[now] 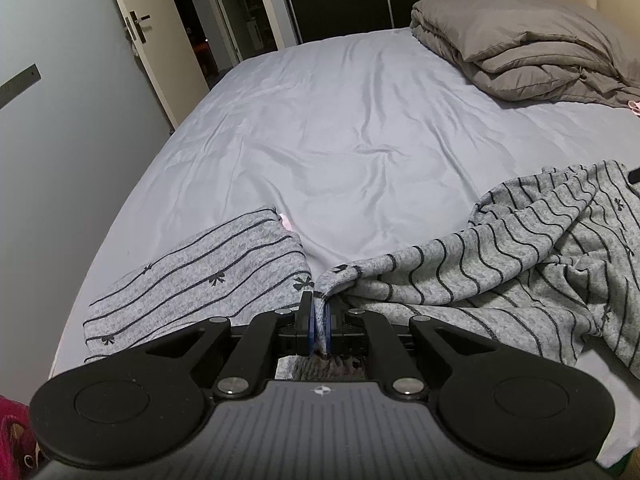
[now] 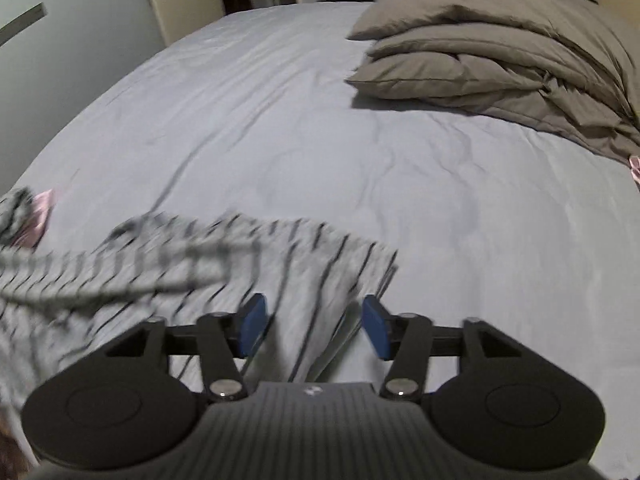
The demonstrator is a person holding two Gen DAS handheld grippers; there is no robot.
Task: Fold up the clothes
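A grey garment with dark stripes [image 1: 520, 256] lies crumpled on the bed at the right of the left wrist view. My left gripper [image 1: 320, 308] is shut on a corner of it, pinched between the blue pads. A folded grey striped piece with bow prints [image 1: 200, 280] lies flat to the left of it. In the right wrist view the same striped garment [image 2: 240, 272] is blurred under and ahead of my right gripper [image 2: 314, 324], which is open, its blue pads [image 2: 252, 324] apart with cloth lying between them.
The light grey bed sheet [image 1: 360, 120] stretches ahead. A folded taupe duvet with pillows [image 1: 520, 44] sits at the far right. A small pink item [image 2: 40, 208] lies by the folded piece. A door [image 1: 160, 32] and wall stand on the left.
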